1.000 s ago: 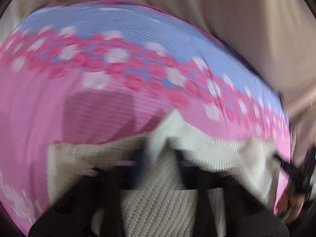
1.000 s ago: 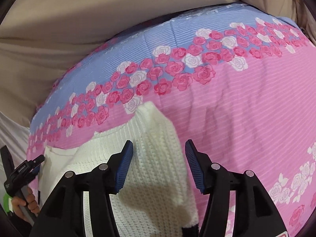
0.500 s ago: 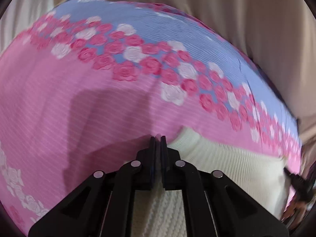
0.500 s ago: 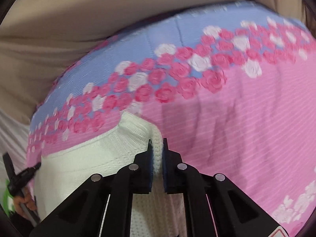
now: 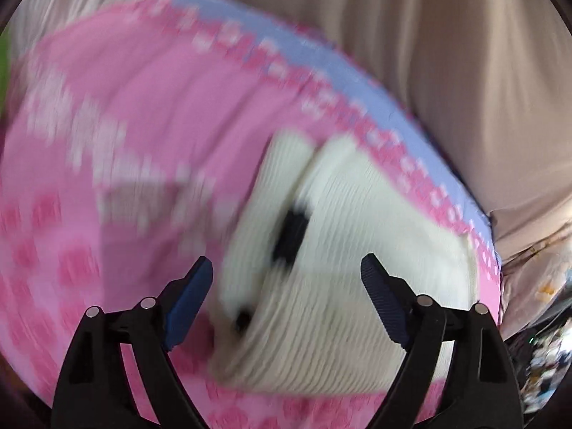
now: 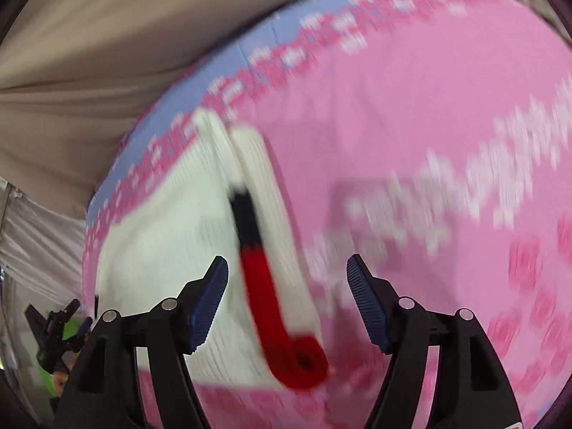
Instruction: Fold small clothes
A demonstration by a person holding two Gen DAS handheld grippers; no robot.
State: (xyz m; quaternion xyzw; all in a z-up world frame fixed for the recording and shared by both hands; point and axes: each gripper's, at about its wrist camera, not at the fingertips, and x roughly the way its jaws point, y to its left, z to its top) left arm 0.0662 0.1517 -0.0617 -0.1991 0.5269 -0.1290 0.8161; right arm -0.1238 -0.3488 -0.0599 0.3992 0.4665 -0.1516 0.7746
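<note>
A small white knit sweater (image 5: 357, 250) lies folded on the pink flowered bedspread (image 5: 125, 107), blurred by motion. In the right wrist view the white sweater (image 6: 161, 250) shows a black and red knitted strip (image 6: 264, 293) along its right fold. My left gripper (image 5: 286, 286) hovers over the garment's left part, its jaws opening, blue pads (image 5: 189, 304) clear of the cloth. Above the red strip, my right gripper (image 6: 287, 286) is likewise opening, with nothing pressed between its pads.
Beige curtain fabric (image 5: 447, 53) hangs behind the bed's far edge. The bedspread (image 6: 429, 125) stretches wide to the right of the sweater. The other gripper with a green part (image 6: 60, 325) shows at the lower left of the right wrist view.
Both grippers were shut on sweater edges half a second ago; they have let go and opened. Both hands moved sideways, and the sweater now lies folded with the black and red strip showing.
</note>
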